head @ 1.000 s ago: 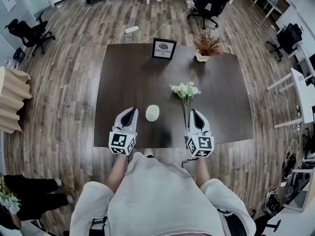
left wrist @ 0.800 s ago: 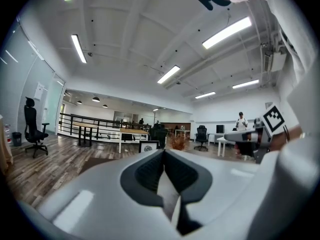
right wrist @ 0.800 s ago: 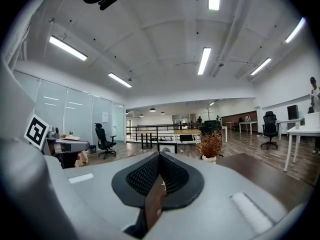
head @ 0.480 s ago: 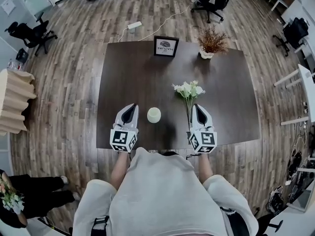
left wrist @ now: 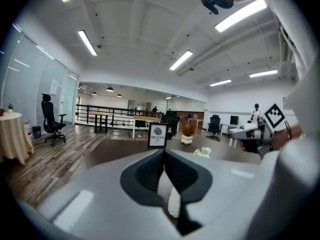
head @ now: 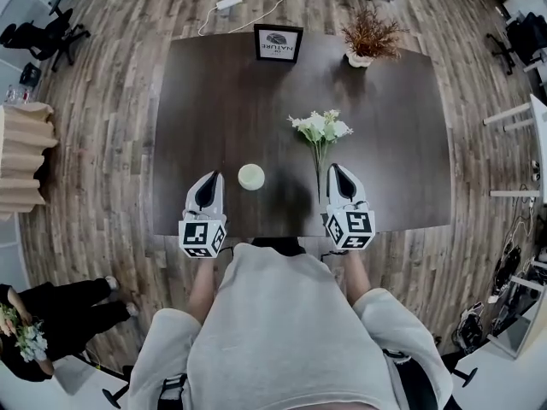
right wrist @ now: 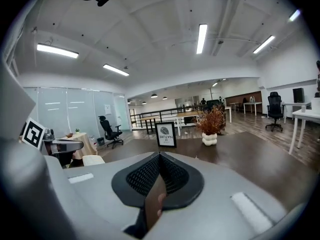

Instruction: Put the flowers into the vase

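Observation:
A bunch of white flowers (head: 319, 128) with green stems lies flat on the dark table (head: 222, 101), blooms pointing away from me. A small round cream vase (head: 251, 176) stands to their left, near the front edge. My left gripper (head: 210, 180) hovers just left of the vase, jaws shut and empty. My right gripper (head: 338, 170) sits beside the stems' near end, on their right, also shut and empty. In the left gripper view the flowers (left wrist: 202, 152) show beyond the shut gripper (left wrist: 163, 152). In the right gripper view the vase (right wrist: 93, 160) stands left of the shut gripper (right wrist: 159, 154).
A framed picture (head: 278, 43) and a white pot of dried brown plants (head: 369, 39) stand at the table's far edge. Office chairs, other desks and a power strip (head: 227, 2) are on the wood floor around. A person holding flowers (head: 26, 338) is at the lower left.
Both grippers have sunk a little toward the table's near edge, the right one more. The head view has shifted, so the table sits higher in the picture. Jaws stayed shut.

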A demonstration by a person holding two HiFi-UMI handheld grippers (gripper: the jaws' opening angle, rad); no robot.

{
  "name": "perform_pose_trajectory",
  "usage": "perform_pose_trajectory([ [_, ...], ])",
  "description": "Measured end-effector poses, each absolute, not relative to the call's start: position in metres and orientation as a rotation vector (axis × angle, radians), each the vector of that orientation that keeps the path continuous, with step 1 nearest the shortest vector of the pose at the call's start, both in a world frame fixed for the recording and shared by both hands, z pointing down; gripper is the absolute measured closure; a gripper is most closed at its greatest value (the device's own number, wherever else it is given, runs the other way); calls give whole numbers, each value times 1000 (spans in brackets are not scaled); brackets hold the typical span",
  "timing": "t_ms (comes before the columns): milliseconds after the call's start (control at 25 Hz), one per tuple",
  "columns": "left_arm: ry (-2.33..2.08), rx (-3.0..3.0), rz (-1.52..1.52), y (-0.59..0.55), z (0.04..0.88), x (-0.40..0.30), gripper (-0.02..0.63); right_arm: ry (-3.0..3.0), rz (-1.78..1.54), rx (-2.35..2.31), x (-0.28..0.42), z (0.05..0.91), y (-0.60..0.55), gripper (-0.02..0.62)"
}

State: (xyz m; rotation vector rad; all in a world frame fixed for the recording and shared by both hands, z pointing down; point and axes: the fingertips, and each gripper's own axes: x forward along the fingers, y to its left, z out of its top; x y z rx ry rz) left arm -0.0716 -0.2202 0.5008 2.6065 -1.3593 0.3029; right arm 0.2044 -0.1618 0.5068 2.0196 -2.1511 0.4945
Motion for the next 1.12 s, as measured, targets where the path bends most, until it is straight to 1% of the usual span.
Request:
perform_pose_trajectory([
  [200,-1348,2561,375,-207,530,-63,597,-2094,660,1919,209,549,-160,597],
  [400,-1311,2500,427,-199,568,-64,597,-2015,821,1794,197,601,-151,594],
  [520,-1296,2482,438,-199,579,-65,597,-1949,924,1705,192,634,-144,485],
  [600,-1298,2469,433,-200,583,-66,597,-1885,971,1631,190,660,-141,378],
  [640,-1299,2465,435,-200,585,-68,597,-1853,989,1604,190,672,-140,339],
  [720,-1295,2463,447,-201,588,-70,597,-1798,1019,1585,193,691,-141,331],
  [800,-1290,2465,452,-201,588,-69,597,-1751,1042,1596,202,701,-146,341],
  [1000,-1289,2471,444,-209,589,-64,597,-1666,1101,1588,223,711,-170,410],
  [1120,-1284,2466,453,-209,591,-64,597,-1646,1122,1553,224,718,-175,433],
])
